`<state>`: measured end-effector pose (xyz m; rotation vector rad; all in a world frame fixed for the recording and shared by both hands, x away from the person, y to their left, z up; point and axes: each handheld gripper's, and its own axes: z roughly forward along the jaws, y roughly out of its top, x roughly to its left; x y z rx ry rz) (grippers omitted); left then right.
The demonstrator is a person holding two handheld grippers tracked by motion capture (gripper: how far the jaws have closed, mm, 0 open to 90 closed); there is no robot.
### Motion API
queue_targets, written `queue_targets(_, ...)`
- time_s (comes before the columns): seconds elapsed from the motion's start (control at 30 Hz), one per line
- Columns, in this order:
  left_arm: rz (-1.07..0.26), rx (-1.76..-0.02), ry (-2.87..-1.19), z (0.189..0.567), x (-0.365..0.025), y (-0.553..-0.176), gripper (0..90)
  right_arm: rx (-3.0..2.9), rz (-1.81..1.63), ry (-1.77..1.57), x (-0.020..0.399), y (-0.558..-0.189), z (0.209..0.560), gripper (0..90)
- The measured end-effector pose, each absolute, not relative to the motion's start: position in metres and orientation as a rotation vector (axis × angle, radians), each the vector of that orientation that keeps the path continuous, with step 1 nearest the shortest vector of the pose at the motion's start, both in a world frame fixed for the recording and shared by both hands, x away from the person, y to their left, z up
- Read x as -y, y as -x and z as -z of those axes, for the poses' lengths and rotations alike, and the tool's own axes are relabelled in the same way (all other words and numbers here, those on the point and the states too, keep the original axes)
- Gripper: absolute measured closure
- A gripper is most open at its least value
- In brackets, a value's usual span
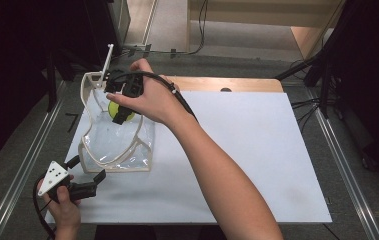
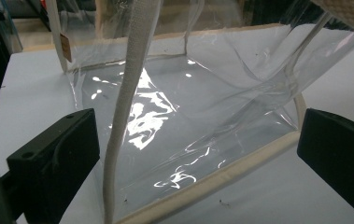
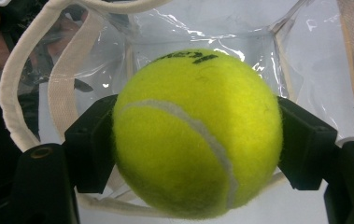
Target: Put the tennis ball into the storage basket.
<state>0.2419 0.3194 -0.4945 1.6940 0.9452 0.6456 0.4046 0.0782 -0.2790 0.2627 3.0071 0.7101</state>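
Tennis ball (image 1: 118, 111), yellow-green: in the high view it is sitting clamped between the jaws of the right gripper (image 1: 120, 114), which is pointing down over the open top of a clear bag (image 1: 127, 147). The bag, see-through plastic with cream edging and cream straps, is standing at the left side of a white table (image 1: 257, 150), toward the far edge. A person's right forearm (image 1: 217, 170) is crossing the table from near right to far left. The left gripper (image 1: 88, 176) is lying low at the near left, just beside the bag's near corner, its jaws standing apart with nothing between them.

Left gripper view: both black jaws are rising wide apart at the lower corners. Between them, farther off, the bag (image 2: 198, 107) is showing its glossy wall, cream bottom seam and one cream strap (image 2: 128, 107) hanging down in front. Neither jaw is touching the bag.

Right gripper view: the ball (image 3: 198, 135) is being squeezed on both sides by the black jaws, its white seam curving across the front. Behind it, the bag's clear inside (image 3: 202, 32) and cream rim (image 3: 13, 88) are lying open.
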Motion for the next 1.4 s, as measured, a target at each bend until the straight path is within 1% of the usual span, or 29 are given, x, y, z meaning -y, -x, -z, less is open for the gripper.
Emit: queue_targets(1.4,-0.641,-0.947,-1.689,0.494,-0.320,-0.242,0.0,-3.063,-0.616,-0.249,-0.091,-0.406,0.315,22.6)
